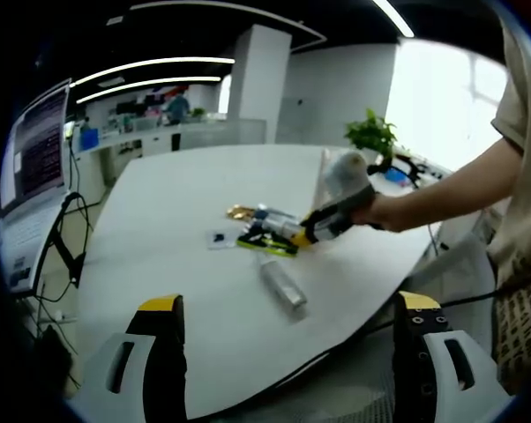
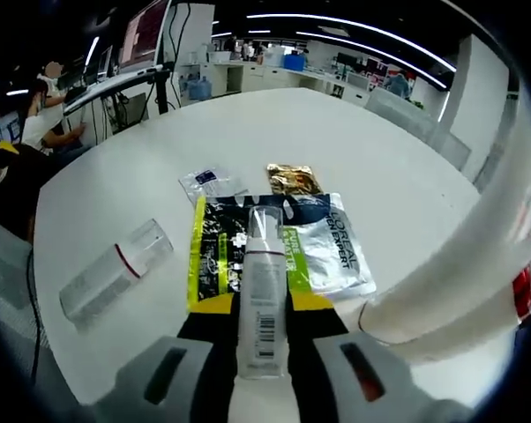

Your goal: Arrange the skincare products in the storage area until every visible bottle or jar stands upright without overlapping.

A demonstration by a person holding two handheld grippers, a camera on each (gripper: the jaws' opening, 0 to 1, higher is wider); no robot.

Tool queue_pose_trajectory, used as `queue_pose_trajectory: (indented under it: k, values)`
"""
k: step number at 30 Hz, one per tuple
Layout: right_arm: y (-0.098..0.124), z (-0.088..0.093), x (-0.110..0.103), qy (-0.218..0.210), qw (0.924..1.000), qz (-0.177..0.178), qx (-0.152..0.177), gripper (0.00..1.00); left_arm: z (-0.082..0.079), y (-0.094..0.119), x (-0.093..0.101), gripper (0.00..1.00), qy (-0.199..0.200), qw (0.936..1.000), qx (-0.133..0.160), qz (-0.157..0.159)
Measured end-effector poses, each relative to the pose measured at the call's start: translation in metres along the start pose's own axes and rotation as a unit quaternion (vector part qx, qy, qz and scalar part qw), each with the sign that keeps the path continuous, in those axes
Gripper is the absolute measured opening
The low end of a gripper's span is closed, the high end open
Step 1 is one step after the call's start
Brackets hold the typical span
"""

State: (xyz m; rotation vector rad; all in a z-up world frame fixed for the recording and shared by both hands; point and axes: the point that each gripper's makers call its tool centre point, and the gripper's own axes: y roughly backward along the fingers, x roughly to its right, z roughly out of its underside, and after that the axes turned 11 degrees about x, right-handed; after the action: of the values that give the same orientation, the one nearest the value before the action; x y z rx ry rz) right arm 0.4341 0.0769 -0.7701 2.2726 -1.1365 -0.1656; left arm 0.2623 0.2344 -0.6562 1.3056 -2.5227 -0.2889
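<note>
While the right gripper (image 2: 264,328) clamps it between yellow-tipped black jaws, a slim clear bottle (image 2: 264,291) lies lengthwise along them, cap pointing away from the camera; body translucent with a thin red band below the clear cap and a barcode label near the base; held just over the sachets on the white table (image 2: 398,167).

Second clear bottle (image 2: 115,269): lying on its side on the table, left of the gripped one in the right gripper view and apart from it; same clear cap and red band; seen in the left gripper view (image 1: 283,284) just in front of the sachets.

Flat sachets, overlapping: lime-green and black packet (image 2: 214,251); silver packet with dark printed lettering (image 2: 332,251); small gold foil packet (image 2: 292,179) beyond them; small clear packet with a dark patch (image 2: 208,183) beside the gold one.

Large white bottle (image 2: 464,273): close to the lens at the right of the right gripper view, tilted, red mark on its side; whether it stands or is held cannot be told.

Left gripper (image 1: 287,352): jaws wide apart, nothing between them, near the table's front edge; a person's hand (image 1: 385,211) carries the right gripper over the sachets.

Beyond: potted plant (image 1: 371,135); monitor (image 1: 38,145) at the table's left.
</note>
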Motion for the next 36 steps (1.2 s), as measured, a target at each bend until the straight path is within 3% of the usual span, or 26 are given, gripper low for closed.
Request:
queue_pose_trajectory:
  k: [6,13,17,23,25,28,36]
  values:
    - [0.008,-0.004,-0.001,-0.024,0.9996,-0.003,0.014,0.19,-0.001,0.000,0.000,0.96,0.000,1.0000,0.001,0.000]
    - [0.019,-0.013,-0.003,-0.111,0.9928,-0.007,0.046,0.19,-0.003,0.001,0.000,0.96,0.007,1.0000,0.006,-0.001]
    - [0.030,-0.024,-0.014,-0.175,0.9815,-0.027,0.073,0.19,-0.005,0.002,-0.001,0.96,0.020,0.9997,0.012,0.000]
    - [0.052,-0.046,-0.041,-0.258,0.9545,-0.080,0.126,0.19,-0.009,0.004,0.000,0.96,0.048,0.9987,0.017,0.006]
    - [0.057,-0.052,-0.051,-0.274,0.9461,-0.103,0.138,0.19,-0.011,0.004,0.000,0.96,0.043,0.9989,0.019,0.005]
    - [0.063,-0.055,-0.062,-0.273,0.9429,-0.124,0.144,0.19,-0.012,0.006,0.001,0.97,0.042,0.9990,0.016,0.005]
    - [0.081,-0.077,-0.090,-0.314,0.9152,-0.177,0.180,0.19,-0.020,0.011,0.007,0.97,0.049,0.9984,0.025,0.009]
